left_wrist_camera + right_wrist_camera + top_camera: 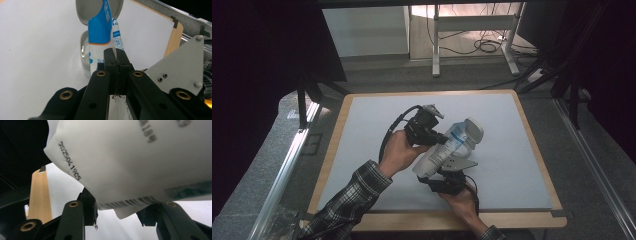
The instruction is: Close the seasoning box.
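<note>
White-blue pouch (101,32); grey tin (84,56); plaid sleeve (354,192); white table (512,165).

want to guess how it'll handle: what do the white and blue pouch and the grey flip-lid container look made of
The pouch looks like thin, flexible plastic film, slightly glossy: it creases and folds, with printed blue and white panels. The container seems to be hard moulded plastic with a smooth satin finish, judging by its rigid rim and hinged lid, though metal can't be excluded.

Lab: bare test table (362,165), floor cables (484,46).
</note>
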The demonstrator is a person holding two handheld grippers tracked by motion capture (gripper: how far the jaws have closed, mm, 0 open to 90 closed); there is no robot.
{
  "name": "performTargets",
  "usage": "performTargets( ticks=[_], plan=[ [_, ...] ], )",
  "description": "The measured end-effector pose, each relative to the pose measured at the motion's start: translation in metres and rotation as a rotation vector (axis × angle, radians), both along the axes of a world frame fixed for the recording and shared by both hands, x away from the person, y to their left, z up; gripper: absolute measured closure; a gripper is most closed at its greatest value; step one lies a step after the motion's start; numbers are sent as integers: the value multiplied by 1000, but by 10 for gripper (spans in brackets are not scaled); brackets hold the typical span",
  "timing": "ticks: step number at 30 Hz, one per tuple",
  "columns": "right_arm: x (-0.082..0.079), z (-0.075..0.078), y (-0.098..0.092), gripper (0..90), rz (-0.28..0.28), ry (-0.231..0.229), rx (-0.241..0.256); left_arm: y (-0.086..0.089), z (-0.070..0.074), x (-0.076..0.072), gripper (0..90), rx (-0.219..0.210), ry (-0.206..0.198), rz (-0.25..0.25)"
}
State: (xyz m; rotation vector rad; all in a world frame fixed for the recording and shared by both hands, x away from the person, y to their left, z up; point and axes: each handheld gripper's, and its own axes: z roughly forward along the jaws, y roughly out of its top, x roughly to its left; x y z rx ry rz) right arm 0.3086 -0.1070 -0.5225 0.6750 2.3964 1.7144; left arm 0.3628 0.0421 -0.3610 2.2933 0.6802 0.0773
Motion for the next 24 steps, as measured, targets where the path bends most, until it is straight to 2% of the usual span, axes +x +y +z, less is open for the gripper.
performTargets(
  ticks=[8,24],
  plan=[
    [-1,-1,1,570,14,22,8,-9,-3,4,899,21,18,-11],
    [-3,1,3,581,36,55,23,-14,-4,10,896,54,45,-17]
  ],
)
